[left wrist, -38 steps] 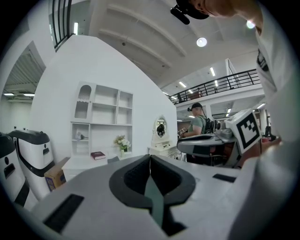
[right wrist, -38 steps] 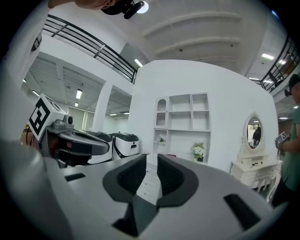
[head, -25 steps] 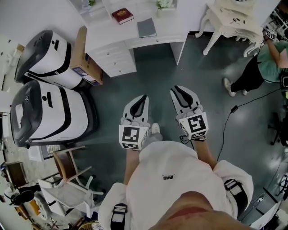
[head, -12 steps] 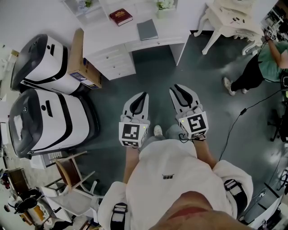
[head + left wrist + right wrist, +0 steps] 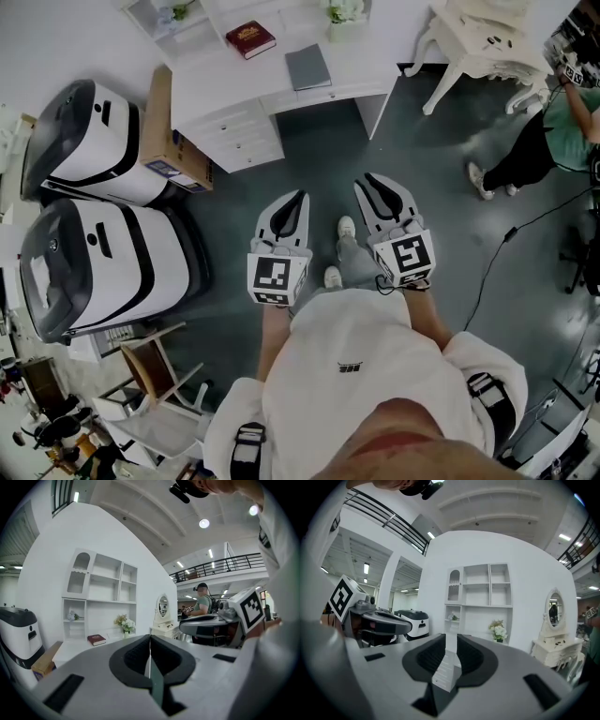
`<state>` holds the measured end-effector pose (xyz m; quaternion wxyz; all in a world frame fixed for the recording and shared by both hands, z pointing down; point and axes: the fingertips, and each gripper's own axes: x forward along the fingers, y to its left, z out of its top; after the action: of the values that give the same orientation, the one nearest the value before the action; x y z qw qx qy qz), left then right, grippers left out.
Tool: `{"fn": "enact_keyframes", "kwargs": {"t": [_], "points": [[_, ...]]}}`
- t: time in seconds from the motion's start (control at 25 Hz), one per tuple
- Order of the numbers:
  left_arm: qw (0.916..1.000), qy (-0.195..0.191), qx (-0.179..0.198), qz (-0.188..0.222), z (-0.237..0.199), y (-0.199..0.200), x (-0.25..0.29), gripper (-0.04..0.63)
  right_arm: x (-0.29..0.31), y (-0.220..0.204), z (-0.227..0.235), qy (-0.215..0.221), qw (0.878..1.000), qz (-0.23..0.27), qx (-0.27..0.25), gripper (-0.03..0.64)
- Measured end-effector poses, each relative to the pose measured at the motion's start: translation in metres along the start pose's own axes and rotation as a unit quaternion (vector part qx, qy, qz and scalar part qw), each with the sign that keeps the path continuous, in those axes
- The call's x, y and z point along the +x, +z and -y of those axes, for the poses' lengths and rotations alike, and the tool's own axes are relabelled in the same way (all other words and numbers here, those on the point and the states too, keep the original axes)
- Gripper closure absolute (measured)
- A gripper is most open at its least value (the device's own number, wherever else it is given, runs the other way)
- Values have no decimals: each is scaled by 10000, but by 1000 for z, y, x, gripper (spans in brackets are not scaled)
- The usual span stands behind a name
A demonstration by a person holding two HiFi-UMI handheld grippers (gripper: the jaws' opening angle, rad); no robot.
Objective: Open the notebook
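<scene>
The grey notebook (image 5: 308, 67) lies closed on the white desk (image 5: 225, 84), with a red book (image 5: 250, 38) to its left. Both grippers hang over the dark floor, well short of the desk and pointing toward it. My left gripper (image 5: 297, 201) is shut and empty; in the left gripper view its jaws (image 5: 150, 637) meet in a thin line, with the red book (image 5: 96, 640) far beyond. My right gripper (image 5: 374, 185) has just been opening. In the right gripper view (image 5: 451, 640) a narrow gap shows between its jaws with nothing in it.
Two large white-and-black machines (image 5: 98, 117) (image 5: 94, 258) and a cardboard box (image 5: 166, 122) stand left of the desk. A white dressing table (image 5: 478, 42) and a person (image 5: 534, 141) are at the right. A cable (image 5: 492, 258) runs across the floor. Chairs (image 5: 155, 370) stand at lower left.
The person carrying the grippers has stepped toward the desk; one shoe now shows ahead between the grippers. The machines at the left have slid down the view. Both grippers keep their pose.
</scene>
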<state>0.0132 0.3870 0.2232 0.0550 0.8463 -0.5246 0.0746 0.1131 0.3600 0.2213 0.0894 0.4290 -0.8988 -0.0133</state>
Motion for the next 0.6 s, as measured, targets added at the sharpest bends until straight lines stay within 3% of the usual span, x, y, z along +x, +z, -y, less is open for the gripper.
{"fn": "enact_keyframes", "kwargs": {"t": [0.6], "points": [[10000,39,-63,-47,-43,9,70,595,71,3,45,89,9999,-48,-3,557]]}}
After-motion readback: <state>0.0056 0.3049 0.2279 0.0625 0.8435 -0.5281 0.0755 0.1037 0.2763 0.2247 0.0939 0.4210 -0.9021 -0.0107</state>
